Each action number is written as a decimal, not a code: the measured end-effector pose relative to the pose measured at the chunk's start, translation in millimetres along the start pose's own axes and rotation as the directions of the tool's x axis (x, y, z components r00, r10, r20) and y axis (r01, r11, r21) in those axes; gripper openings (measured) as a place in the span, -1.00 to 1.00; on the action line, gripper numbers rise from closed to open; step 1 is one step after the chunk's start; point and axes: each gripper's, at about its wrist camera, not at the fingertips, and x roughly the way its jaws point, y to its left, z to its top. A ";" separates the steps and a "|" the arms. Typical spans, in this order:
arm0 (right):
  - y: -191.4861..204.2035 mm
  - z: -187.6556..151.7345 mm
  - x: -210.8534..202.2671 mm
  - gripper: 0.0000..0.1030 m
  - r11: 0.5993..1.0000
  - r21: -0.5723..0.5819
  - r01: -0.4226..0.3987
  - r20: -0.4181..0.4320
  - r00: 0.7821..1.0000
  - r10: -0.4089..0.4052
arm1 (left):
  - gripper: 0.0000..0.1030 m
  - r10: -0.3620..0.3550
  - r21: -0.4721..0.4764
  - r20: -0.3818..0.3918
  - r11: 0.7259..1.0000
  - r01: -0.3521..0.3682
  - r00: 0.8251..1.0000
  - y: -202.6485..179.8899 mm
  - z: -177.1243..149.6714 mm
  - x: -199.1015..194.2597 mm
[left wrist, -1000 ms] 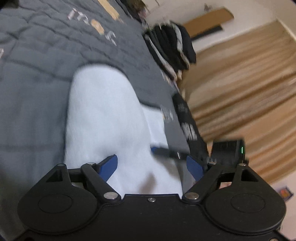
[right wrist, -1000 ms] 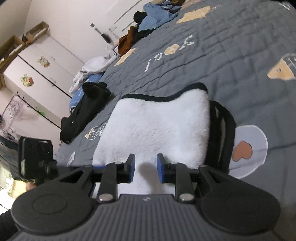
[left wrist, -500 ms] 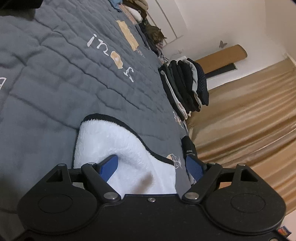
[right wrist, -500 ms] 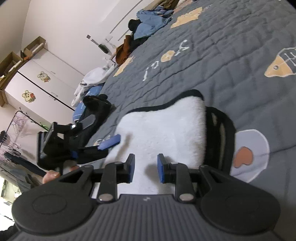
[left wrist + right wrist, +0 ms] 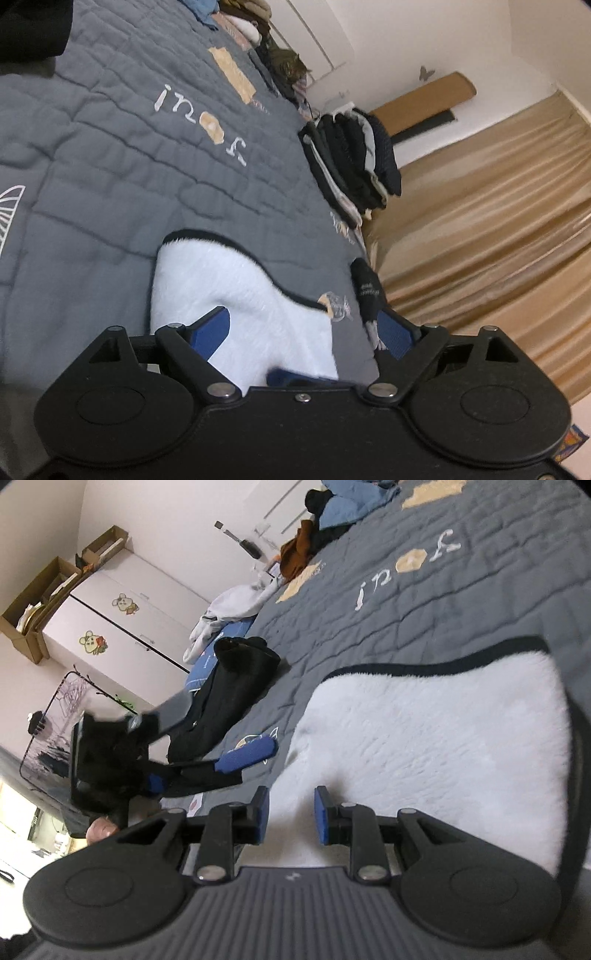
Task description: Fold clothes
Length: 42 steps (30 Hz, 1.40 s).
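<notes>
Since the earlier frames, both views have shifted: the left view now takes in more quilt beyond the fleece, and the left tongs have come into the right view beside it.

Left tongs [image 5: 308, 326]: jaws wide and opening, nothing between the pads, above the fleece [image 5: 236, 295].

Right tongs [image 5: 291, 812]: jaws narrow, gap visible, gripping nothing, over the fleece's near edge.

Fleece: white, fluffy pile, black-trimmed curved edge, lying flat on the bed. Quilt [image 5: 110, 155]: grey, stitched in rows, with cream appliqué letters. Stack [image 5: 351, 166]: folded dark garments at the bed's edge.
</notes>
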 end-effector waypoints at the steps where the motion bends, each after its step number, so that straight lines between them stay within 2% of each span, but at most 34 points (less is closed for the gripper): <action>1: -2.0 0.5 3.0 -0.51 1.000 0.008 -0.004 -0.001 1.000 0.004 | 0.67 -0.001 0.010 -0.011 1.000 0.001 1.000 -0.7 -0.9 -1.3; 4: -15.2 3.0 7.1 -0.52 0.998 0.070 -0.012 0.020 1.000 0.011 | 0.67 0.008 0.050 -0.035 0.999 -0.007 0.999 -4.7 -3.9 -5.6; 8: -29.4 8.5 7.0 -0.52 0.987 0.156 -0.023 0.103 0.995 0.007 | 0.67 0.022 0.064 -0.044 0.998 -0.019 0.999 -4.4 -6.7 -13.1; 14: -47.8 18.3 -7.8 -0.53 0.965 0.252 0.076 0.220 0.966 -0.133 | 0.68 0.037 0.055 -0.015 0.998 -0.036 0.999 2.8 -3.5 -38.8; 17: -43.7 26.8 -10.4 -0.51 0.961 0.275 0.041 0.215 0.971 -0.104 | 0.68 0.044 0.057 -0.001 0.997 -0.044 0.999 4.7 -1.9 -52.4; 19: -27.3 31.9 -7.9 -0.51 0.975 0.221 0.005 0.218 0.975 -0.054 | 0.68 0.046 0.056 0.008 0.997 -0.046 0.999 6.3 -0.7 -60.6; 21: -12.8 34.8 0.0 -0.51 0.980 0.187 -0.068 0.200 0.979 0.030 | 0.68 0.044 0.055 0.016 0.997 -0.045 0.999 6.7 0.1 -66.6; 23: -0.6 35.8 12.1 -0.49 0.984 0.153 -0.096 0.168 0.983 0.070 | 0.68 0.045 0.056 0.019 0.997 -0.046 0.999 6.9 0.5 -71.5; 26: 11.2 32.2 42.5 -0.43 0.985 0.137 -0.107 0.059 0.993 0.099 | 0.68 0.047 0.063 0.017 0.997 -0.048 0.999 6.0 0.2 -76.8; 29: 10.5 25.2 68.8 -0.42 0.989 0.148 -0.031 -0.033 0.999 0.036 | 0.68 0.051 0.072 0.016 0.996 -0.052 0.999 5.5 -1.4 -80.4; 33: -4.1 28.0 74.3 -0.50 0.976 0.217 -0.008 0.018 1.000 0.004 | 0.68 0.059 0.074 0.017 0.996 -0.060 0.998 7.3 -3.0 -87.1; 35: -8.7 30.6 69.6 -0.50 0.972 0.235 0.012 0.078 0.996 -0.031 | 0.68 0.062 0.076 0.019 0.995 -0.063 0.998 8.2 -3.7 -90.8; 40: -21.0 35.4 62.3 -0.55 0.962 0.259 0.084 0.175 0.976 -0.132 | 0.68 0.069 0.075 0.022 0.995 -0.070 0.997 11.2 -5.7 -101.4; 42: -27.4 38.7 59.1 -0.55 0.958 0.276 0.080 0.186 0.973 -0.135 | 0.68 0.070 0.074 0.025 0.995 -0.071 0.997 11.8 -6.4 -105.7</action>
